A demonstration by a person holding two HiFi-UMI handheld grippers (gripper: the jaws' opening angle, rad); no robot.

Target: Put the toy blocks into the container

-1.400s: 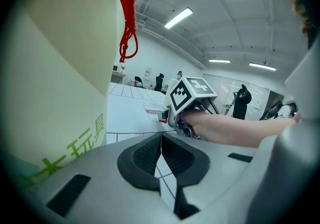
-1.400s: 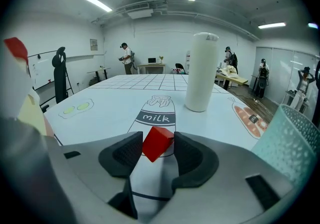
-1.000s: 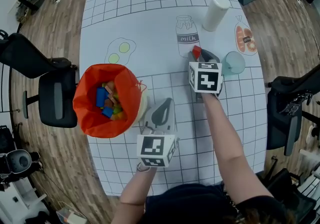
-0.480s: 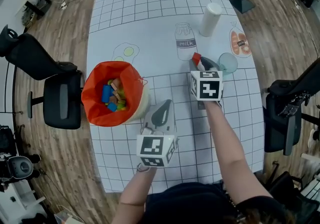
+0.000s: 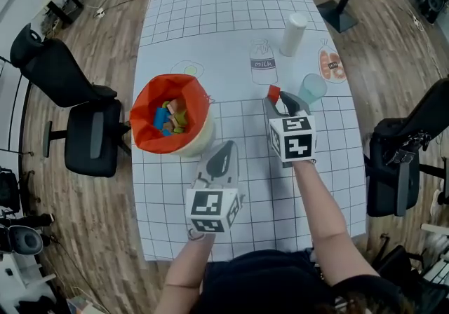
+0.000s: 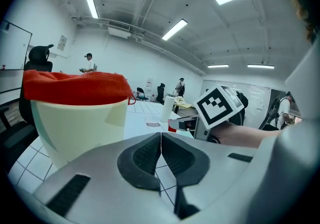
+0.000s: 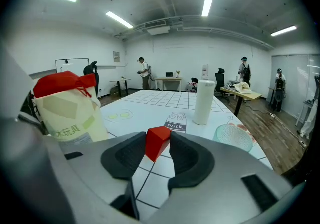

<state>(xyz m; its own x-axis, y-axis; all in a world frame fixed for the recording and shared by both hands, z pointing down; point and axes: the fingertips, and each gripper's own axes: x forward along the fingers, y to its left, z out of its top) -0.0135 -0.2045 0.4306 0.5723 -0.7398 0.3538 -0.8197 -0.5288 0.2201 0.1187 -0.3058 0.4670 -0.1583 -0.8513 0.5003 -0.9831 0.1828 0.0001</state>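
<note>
My right gripper [image 5: 278, 100] [image 7: 158, 152] is shut on a small red block [image 5: 273, 92] [image 7: 157, 142], with both dark pads pressed to its sides, above the gridded table mat right of centre. The container [image 5: 145, 127] [image 7: 69, 114] [image 6: 75, 120], a cream tub with an orange-red liner, stands at the mat's left and holds several coloured blocks [image 5: 170, 115]. My left gripper [image 5: 224, 152] [image 6: 161, 140] is shut with nothing between its pads, just right of the container and pointing away from me.
A white cylinder [image 5: 293, 33] [image 7: 204, 102] stands at the back right, and a teal cup [image 5: 312, 88] [image 7: 235, 138] sits just right of the right gripper. Black office chairs flank the table left [image 5: 91, 139] and right [image 5: 403, 165].
The right gripper has lifted the red block slightly off the mat and come a little nearer to me. The head view has shifted; the left gripper stays shut in place.
</note>
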